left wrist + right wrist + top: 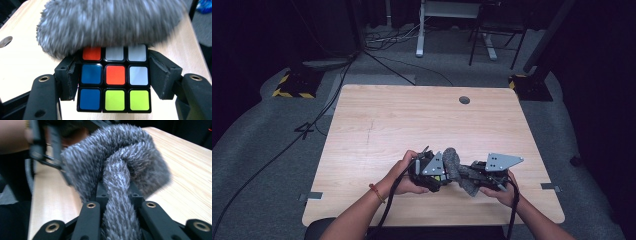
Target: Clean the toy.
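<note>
A colour puzzle cube [114, 78] with orange, blue, white and yellow-green tiles sits between the pads of my left gripper [113, 75], which is shut on its two sides. A fuzzy grey cloth [110, 25] lies over the cube's top edge. My right gripper [117, 192] is shut on a bunched fold of that grey cloth [117, 172], and the rest of it drapes ahead of the jaws. In the high view the left gripper [432, 172] and the right gripper [472, 175] meet near the table's front edge with the cloth [454, 167] between them.
The wooden table [422, 120] stretches bare beyond the hands, with a round cable hole [464, 100] near its far edge. Cables run across the grey floor on the left, and desk legs [420, 30] stand behind the table.
</note>
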{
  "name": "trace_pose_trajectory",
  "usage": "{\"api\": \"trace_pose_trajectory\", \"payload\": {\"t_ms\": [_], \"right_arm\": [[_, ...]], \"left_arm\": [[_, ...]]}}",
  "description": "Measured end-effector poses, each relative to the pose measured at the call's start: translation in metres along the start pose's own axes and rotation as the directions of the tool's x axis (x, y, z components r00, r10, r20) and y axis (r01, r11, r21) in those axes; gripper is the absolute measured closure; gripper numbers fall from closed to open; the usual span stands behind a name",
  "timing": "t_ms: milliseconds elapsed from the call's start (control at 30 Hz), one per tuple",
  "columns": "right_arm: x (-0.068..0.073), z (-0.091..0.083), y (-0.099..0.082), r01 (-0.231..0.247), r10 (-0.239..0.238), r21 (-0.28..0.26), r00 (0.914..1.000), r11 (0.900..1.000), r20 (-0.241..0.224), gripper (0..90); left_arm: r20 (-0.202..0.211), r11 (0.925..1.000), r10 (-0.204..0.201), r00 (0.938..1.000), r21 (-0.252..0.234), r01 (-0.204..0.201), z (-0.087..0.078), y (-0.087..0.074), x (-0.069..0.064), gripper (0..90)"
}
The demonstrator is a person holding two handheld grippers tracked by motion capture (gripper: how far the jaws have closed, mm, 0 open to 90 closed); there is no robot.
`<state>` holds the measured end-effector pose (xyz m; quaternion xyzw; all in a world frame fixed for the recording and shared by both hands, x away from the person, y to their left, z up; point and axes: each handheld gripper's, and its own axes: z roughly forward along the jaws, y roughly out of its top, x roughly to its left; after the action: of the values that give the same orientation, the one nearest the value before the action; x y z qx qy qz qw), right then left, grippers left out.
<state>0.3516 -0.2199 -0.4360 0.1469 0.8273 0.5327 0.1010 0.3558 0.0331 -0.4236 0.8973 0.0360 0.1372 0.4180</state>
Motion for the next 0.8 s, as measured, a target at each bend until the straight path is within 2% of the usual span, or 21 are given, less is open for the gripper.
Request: {"api": "trace_pose_trajectory", "payload": {"t_ms": [100, 267, 333, 400, 533, 600, 700, 800], "right_arm": [[-0.006, 0.002, -0.004, -0.034, 0.034, 0.024, 0.9994, 0.9991, 0.006, 77.4], [-0.010, 0.012, -0.014, -0.044, 0.043, 0.131, 0.9990, 0.9903, 0.012, 77.3], [-0.011, 0.014, -0.018, -0.058, 0.060, 0.145, 0.9981, 0.9878, -0.013, 77.3], [-0.010, 0.015, -0.018, -0.049, 0.053, 0.153, 0.9984, 0.9871, -0.022, 77.3], [-0.006, 0.013, -0.016, -0.032, 0.038, 0.137, 0.9985, 0.9900, -0.039, 77.3], [-0.003, 0.009, -0.012, -0.013, 0.017, 0.110, 0.9990, 0.9938, -0.040, 77.3], [0.000, 0.003, -0.003, 0.002, 0.000, 0.062, 0.9996, 0.9981, -0.028, 77.3], [0.001, 0.001, 0.001, 0.015, -0.016, 0.045, 0.9998, 0.9989, 0.008, 77.3]], "left_arm": [[-0.002, 1.0000, -0.004, 1.0000, -0.006, 0.004, -0.003, 0.001, 0.000, 33.6], [-0.010, 0.9994, -0.015, 0.9998, -0.030, 0.015, -0.010, 0.001, 0.004, 33.6], [-0.013, 0.9983, -0.031, 0.9994, -0.049, 0.031, -0.015, 0.001, 0.006, 33.7], [-0.019, 0.9982, -0.034, 0.9993, -0.051, 0.033, -0.017, 0.000, 0.008, 33.7], [-0.018, 0.9976, -0.049, 0.9987, -0.050, 0.048, -0.020, -0.002, 0.012, 33.8], [-0.008, 0.9974, -0.051, 0.9986, -0.050, 0.051, -0.018, -0.003, 0.012, 33.8], [0.012, 0.9991, -0.035, 0.9993, -0.026, 0.035, -0.011, -0.002, 0.008, 33.8], [0.026, 0.9993, -0.026, 0.9993, -0.026, 0.026, -0.007, 0.001, 0.005, 33.9]]}}
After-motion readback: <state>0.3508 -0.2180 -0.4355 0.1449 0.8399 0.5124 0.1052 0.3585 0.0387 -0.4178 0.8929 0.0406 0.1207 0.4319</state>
